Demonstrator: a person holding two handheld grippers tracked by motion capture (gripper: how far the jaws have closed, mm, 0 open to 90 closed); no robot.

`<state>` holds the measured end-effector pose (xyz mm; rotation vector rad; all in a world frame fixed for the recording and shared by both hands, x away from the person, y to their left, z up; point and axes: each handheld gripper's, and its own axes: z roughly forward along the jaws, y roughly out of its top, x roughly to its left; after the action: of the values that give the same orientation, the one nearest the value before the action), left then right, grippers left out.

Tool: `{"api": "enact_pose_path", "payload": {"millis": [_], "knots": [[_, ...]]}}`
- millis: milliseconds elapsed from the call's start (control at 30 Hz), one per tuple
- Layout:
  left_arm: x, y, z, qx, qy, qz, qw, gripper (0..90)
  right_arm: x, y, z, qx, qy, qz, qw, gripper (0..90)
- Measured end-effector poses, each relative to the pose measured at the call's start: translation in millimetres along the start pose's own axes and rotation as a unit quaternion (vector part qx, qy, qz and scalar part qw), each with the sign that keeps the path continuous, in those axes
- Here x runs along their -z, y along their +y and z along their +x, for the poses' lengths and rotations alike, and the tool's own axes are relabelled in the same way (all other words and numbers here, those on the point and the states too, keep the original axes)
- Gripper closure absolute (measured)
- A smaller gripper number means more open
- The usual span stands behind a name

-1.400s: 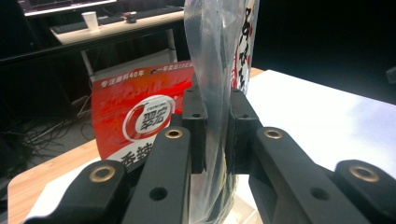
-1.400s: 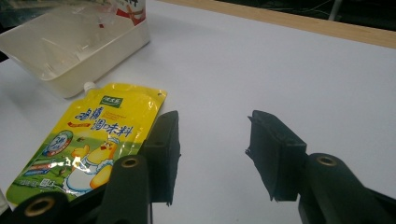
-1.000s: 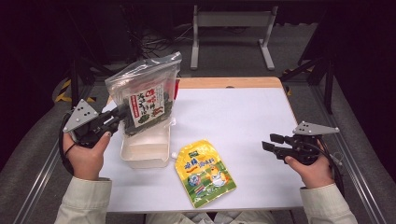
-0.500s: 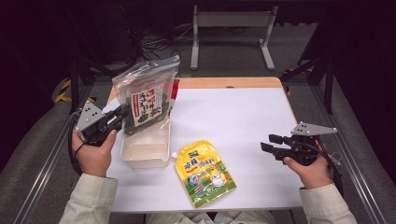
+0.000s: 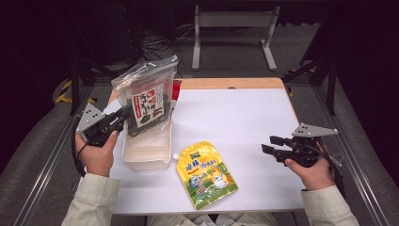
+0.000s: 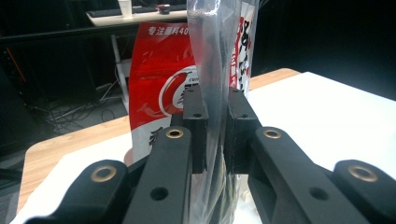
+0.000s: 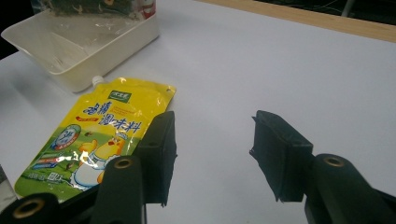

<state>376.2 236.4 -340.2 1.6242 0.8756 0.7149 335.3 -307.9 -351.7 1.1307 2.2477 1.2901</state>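
Seaweed bag [image 5: 147,96] has come lower and nearer the tub [image 5: 147,149] at the tabletop's [image 5: 244,122] left edge.
The bag hangs upright, long axis vertical, its bottom just inside the tub's far end, pinched at its left side by the left hand-held gripper [image 5: 123,117]. The right hand-held gripper [image 5: 270,144], half spread and empty, waits near the right edge; the yellow pouch [image 5: 205,173] lies flat between them.

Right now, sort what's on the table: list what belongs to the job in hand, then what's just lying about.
In the job:
- clear seaweed bag, clamped in the left gripper
- white tray under the bag

Lying about:
- yellow spouted pouch, flat on the table
- red packet behind the bag
- right gripper, open, holding nothing
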Motion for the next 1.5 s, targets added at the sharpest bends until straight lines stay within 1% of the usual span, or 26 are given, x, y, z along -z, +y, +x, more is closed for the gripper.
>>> {"api": "enact_pose_path", "payload": {"millis": [200,400,467,500,533,567,633,700,767,867,933,967,1033,1067,1167,1200,1233,1267,1300,1333,1367,1400,1467,1500], "knots": [[-0.7,-0.8,-1.2,-0.001,0.0,0.0,1.0,81.5,-0.3,-0.2,-0.1,0.0,0.0,0.0,1.0,48.4],[0.0,-0.2,-2.6,-0.007,0.001,0.004,1.0,81.5,-1.5,-0.5,0.2,-0.001,0.0,0.002,1.0,48.0],[0.6,-0.1,-4.1,-0.012,0.001,0.007,0.9999,81.5,-1.7,-0.5,0.4,0.0,0.001,0.003,1.0,47.9],[1.6,0.0,-5.3,-0.02,0.002,0.009,0.9998,81.4,-1.7,-0.5,0.4,0.001,0.001,0.003,1.0,47.8],[2.7,-0.1,-6.7,-0.019,0.004,0.012,0.9997,81.4,-1.5,-0.5,0.5,0.0,0.002,0.002,1.0,47.7],[3.7,0.0,-7.1,-0.024,0.006,0.015,0.9996,81.4,-1.3,-0.5,0.5,0.0,0.002,0.002,1.0,47.7],[4.1,-1.4,-8.4,-0.026,0.011,0.034,0.999,81.3,-1.2,-0.7,0.1,0.0,0.002,0.002,1.0,47.6],[1.7,-6.6,-7.6,-0.017,0.002,0.029,0.9994,81.3,-1.4,-0.9,0.1,-0.002,0.002,0.002,1.0,47.4],[-2.4,-10.8,-6.3,-0.013,0.004,0.036,0.9993,81.4,-1.9,-0.9,0.1,-0.002,0.002,0.003,1.0,47.3],[-5.8,-16.8,-2.6,0.002,-0.004,0.03,0.9996,81.4,-2.0,-0.8,0.5,-0.002,0.003,0.003,1.0,47.2],[-6.6,-19.2,-0.2,0.007,-0.008,0.033,0.9994,81.3,-2.0,-0.8,0.3,-0.002,0.003,0.003,1.0,47.1],[-7.5,-20.6,0.8,0.006,-0.009,0.04,0.9991,81.2,-2.1,-0.9,0.2,-0.003,0.003,0.003,1.0,47.0],[-10.2,-24.0,1.0,0.002,-0.007,0.063,0.998,81.1,-2.0,-1.0,0.1,-0.003,0.003,0.003,1.0,46.8],[-9.9,-25.1,1.0,0.003,-0.005,0.061,0.9981,81.0,-1.9,-1.0,-0.1,-0.003,0.003,0.003,1.0,46.7],[-7.4,-22.7,3.4,0.004,-0.01,0.087,0.9962,80.7,-1.5,-0.9,-0.2,-0.005,0.004,0.001,1.0,46.1],[-6.7,-22.6,3.7,0.008,-0.011,0.097,0.9952,80.6,-1.5,-1.0,-0.4,-0.005,0.003,0.001,1.0,45.9],[-5.5,-21.9,4.8,0.012,-0.017,0.11,0.9937,80.5,-1.7,-1.1,-0.5,-0.005,0.003,0.001,1.0,45.8],[-5.5,-21.9,4.8,0.012,-0.017,0.11,0.9937,80.2,-1.7,-1.1,-0.5,-0.005,0.003,0.001,1.0,45.8],[-3.3,-21.2,5.3,0.018,-0.022,0.133,0.9907,80.0,-2.4,-1.2,-0.3,-0.007,0.005,0.002,1.0,45.5],[-3.3,-21.2,5.3,0.018,-0.022,0.133,0.9907,79.8,-2.4,-1.2,-0.3,-0.007,0.005,0.002,1.0,45.5],[-2.2,-20.5,5.2,0.021,-0.028,0.147,0.9886,79.8,-2.8,-1.3,-0.2,-0.007,0.005,0.003,1.0,45.4],[-1.6,-19.6,4.7,0.019,-0.031,0.153,0.9875,79.4,-3.1,-1.3,-0.2,-0.007,0.006,0.003,1.0,45.3],[-1.6,-17.9,2.6,0.009,-0.03,0.162,0.9863,79.0,-4.0,-1.2,-0.3,-0.006,0.006,0.004,1.0,45.1],[-1.9,-17.5,1.6,0.008,-0.028,0.162,0.9863,78.9,-4.5,-1.1,-0.1,-0.007,0.007,0.004,0.9999,45.1]]}}
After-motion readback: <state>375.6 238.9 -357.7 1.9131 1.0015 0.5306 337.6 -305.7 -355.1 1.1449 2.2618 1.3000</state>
